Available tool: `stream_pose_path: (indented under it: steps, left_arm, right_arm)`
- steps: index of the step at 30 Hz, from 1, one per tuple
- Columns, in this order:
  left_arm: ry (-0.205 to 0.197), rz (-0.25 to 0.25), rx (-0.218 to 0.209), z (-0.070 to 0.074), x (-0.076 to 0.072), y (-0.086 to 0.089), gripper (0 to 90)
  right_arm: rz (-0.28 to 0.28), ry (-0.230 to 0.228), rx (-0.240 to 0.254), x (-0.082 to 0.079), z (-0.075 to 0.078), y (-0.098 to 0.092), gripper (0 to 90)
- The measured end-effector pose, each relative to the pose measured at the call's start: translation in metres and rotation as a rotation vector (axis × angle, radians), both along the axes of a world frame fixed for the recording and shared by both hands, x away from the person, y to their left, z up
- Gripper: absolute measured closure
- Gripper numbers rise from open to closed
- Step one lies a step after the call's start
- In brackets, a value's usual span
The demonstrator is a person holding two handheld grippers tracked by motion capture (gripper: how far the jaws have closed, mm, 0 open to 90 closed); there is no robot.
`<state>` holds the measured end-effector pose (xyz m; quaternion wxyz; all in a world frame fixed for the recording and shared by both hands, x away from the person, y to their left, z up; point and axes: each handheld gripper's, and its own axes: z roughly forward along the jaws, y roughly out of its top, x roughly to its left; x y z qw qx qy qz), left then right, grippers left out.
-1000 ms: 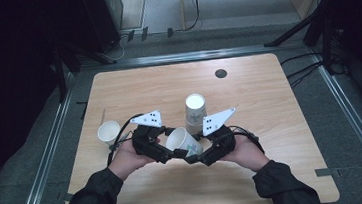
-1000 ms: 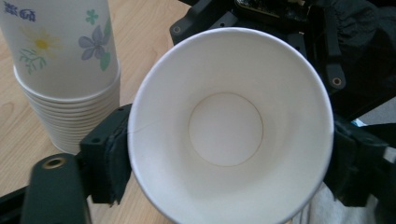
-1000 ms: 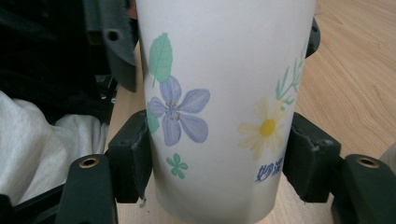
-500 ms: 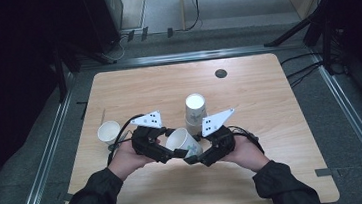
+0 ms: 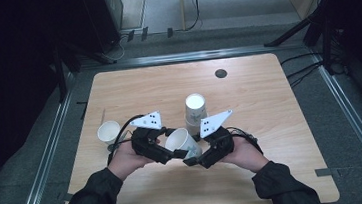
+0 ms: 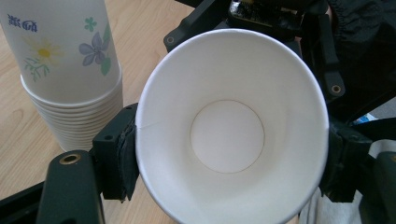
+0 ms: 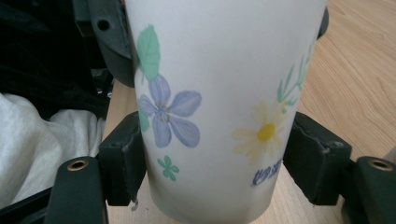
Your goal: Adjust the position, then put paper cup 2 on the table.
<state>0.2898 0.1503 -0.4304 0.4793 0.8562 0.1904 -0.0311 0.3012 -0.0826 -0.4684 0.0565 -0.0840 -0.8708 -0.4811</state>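
Observation:
A white paper cup [image 5: 180,141] with printed flowers is held tilted above the table's near middle, between both grippers. My left gripper [image 5: 168,152] is shut on it; in the left gripper view the cup's open mouth [image 6: 227,135] faces the camera, and the pads [image 6: 122,156] press its sides. My right gripper [image 5: 193,157] is shut on the same cup from the other side, its jaws clamping the flowered wall [image 7: 219,93]. Just behind stands an upside-down stack of matching cups [image 5: 195,111], also seen in the left gripper view [image 6: 70,70].
A single upright paper cup [image 5: 108,132] stands near the table's left edge, with a thin stick lying beside it. A small black disc [image 5: 221,73] sits in the wooden tabletop [image 5: 270,108] at the back right. A metal frame borders the table.

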Motion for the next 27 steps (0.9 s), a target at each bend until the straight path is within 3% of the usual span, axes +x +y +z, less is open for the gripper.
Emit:
stream_pose_path:
  steps: [14, 23, 27]
  left_arm:
    - [-0.014, 0.026, -0.01, 0.003, 0.002, 0.009, 22.8]
    - [-0.032, 0.046, 0.004, 0.006, 0.005, 0.017, 22.7]
    - [-0.04, 0.051, 0.016, 0.006, 0.005, 0.018, 22.7]
  right_arm:
    - [-0.036, -0.036, -0.058, -0.002, -0.008, 0.004, 23.3]
    - [-0.032, -0.046, -0.066, -0.003, -0.009, 0.002, 22.2]
    - [-0.06, -0.045, -0.083, 0.0, -0.01, 0.0, 22.2]
